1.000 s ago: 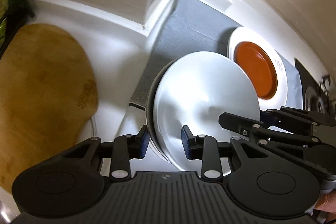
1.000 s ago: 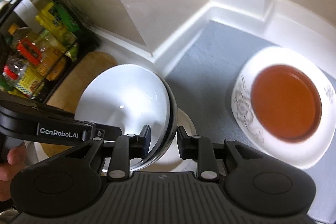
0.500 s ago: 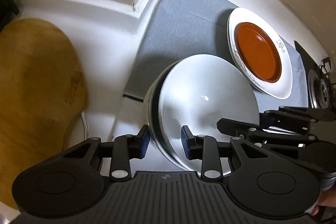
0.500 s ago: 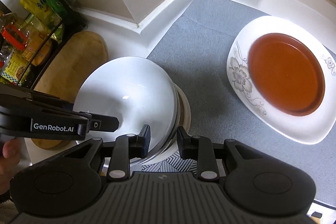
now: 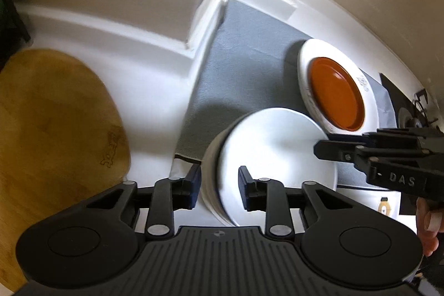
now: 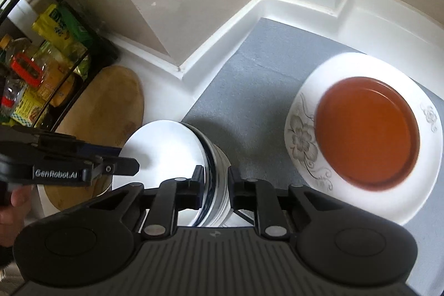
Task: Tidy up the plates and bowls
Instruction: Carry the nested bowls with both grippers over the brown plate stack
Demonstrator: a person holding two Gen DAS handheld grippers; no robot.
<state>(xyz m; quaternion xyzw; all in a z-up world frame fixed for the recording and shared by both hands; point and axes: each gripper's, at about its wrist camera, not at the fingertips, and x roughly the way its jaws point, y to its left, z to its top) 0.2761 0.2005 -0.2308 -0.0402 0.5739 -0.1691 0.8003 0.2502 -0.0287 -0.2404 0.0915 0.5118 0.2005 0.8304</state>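
1. Over the edge of the grey mat (image 5: pixel 244 52), left wrist view: the left gripper (image 5: pixel 219 186) straddles the near rim of the stack of white bowls (image 5: pixel 274 157), one finger outside the wall, one inside. Small gaps show at both pads, so whether they pinch is uncertain; I cannot tell. The stack sits at the mat's near corner, apparently carried just above it.
2. Handling, as a judgement: glazed ceramic, stiff, smooth, breakable and heavy as a stack. The rim is the only thin place to pinch, taken from opposite sides.
3. Same view, limits: motion blur softens the bowls, and their number is unclear. The right gripper (image 5: pixel 322 149) enters from the right, its tips hidden against the bowl. The white floral plate (image 5: pixel 305 90) with the orange-brown dish (image 5: pixel 335 99) in it lies beyond, near the stack.
4. Right wrist view: the right gripper (image 6: pixel 215 189) spans the opposite rim of the bowls (image 6: pixel 163 149) narrowly, the inner pad looking to touch; true clamping is not clear. A dark band rings the outer walls.
5. Same view, limits: the stack's base is hidden behind the gripper, so contact with the mat (image 6: pixel 249 79) is unknown. The left gripper (image 6: pixel 133 167) tip overlaps the bowl. The wooden board (image 6: pixel 111 107) and plate (image 6: pixel 302 135) lie well clear.
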